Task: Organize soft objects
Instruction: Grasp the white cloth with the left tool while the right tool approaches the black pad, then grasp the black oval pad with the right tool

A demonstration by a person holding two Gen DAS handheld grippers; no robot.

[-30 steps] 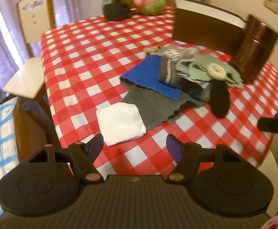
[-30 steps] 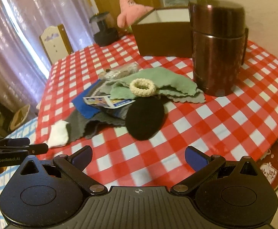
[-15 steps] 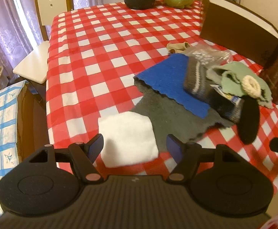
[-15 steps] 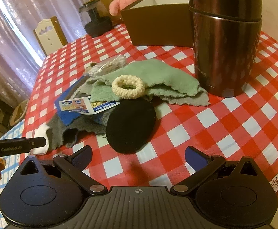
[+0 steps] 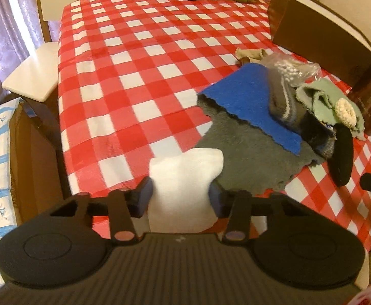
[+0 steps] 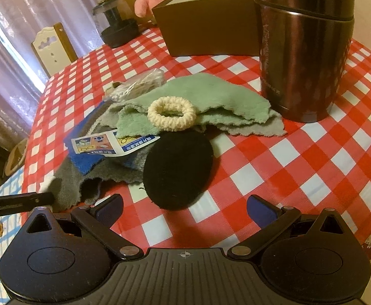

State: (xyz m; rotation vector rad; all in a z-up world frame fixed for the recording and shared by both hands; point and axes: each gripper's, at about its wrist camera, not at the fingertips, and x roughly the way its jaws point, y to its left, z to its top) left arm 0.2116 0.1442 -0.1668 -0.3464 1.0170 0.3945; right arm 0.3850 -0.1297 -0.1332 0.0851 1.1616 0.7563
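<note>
A folded white cloth [image 5: 183,175] lies at the near edge of the red checked tablecloth [image 5: 134,63]. My left gripper [image 5: 180,194] is closing its jaws on it, both pads against its bunched sides. To its right sits a pile of soft things: a grey cloth [image 5: 249,157], a blue cloth [image 5: 246,96], a green cloth [image 6: 211,96], a cream scrunchie [image 6: 171,113] and a black oval pad [image 6: 177,167]. My right gripper [image 6: 184,208] hangs open just in front of the black pad, holding nothing.
A brown open box [image 6: 205,25] and a tall dark flask [image 6: 305,50] stand behind the pile. A printed leaflet [image 6: 101,146] and a bag of cotton swabs [image 6: 137,84] lie among the cloths. A white chair [image 5: 32,76] stands at the table's left side.
My left gripper came down and forward over the white cloth and its jaws narrowed onto it, bunching it. The right gripper sank closer to the black pad, still open.
</note>
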